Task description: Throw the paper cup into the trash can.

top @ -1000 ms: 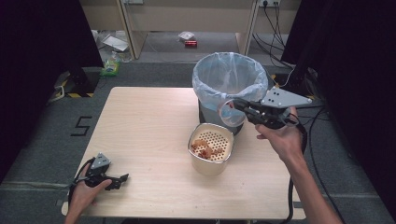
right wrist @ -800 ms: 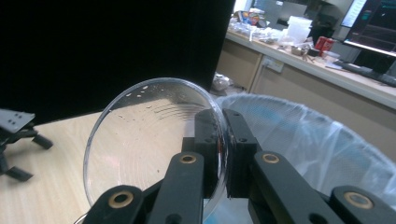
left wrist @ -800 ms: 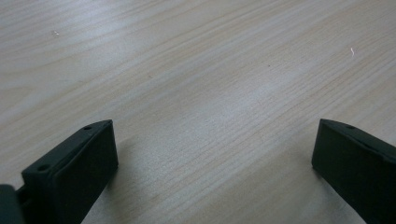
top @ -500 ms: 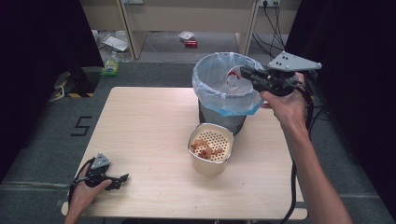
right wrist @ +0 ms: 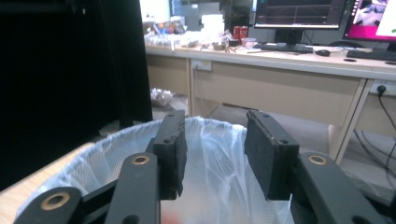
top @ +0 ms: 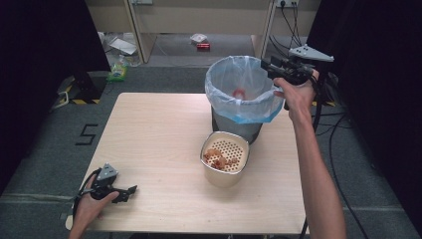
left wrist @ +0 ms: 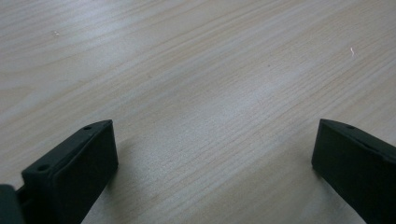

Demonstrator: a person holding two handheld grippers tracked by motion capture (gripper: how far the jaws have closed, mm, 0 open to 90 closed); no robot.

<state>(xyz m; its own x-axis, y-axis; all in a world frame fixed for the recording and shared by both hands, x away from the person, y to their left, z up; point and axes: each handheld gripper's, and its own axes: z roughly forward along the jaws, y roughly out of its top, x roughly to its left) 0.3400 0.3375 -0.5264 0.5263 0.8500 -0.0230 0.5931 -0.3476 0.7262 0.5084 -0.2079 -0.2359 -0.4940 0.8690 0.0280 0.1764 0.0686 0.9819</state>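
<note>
A square cream metal tin with a perforated lid (top: 225,158) stands on the pale wooden desk (top: 159,139) — orange-brown scraps on the lid. Farther off — a green bottle (top: 118,69) on the grey floor (top: 50,144).

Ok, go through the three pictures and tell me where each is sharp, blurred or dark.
High view: evenly lit table, black curtains at both sides swallow detail, and the red thing falling into the lined bin is smeared. Left gripper view: wood grain crisp in the middle, the jaws soft and throwing faint shadows. Right gripper view: the right hand-held gripper is fairly sharp, the monitors behind glare, and the left third is black.
</note>
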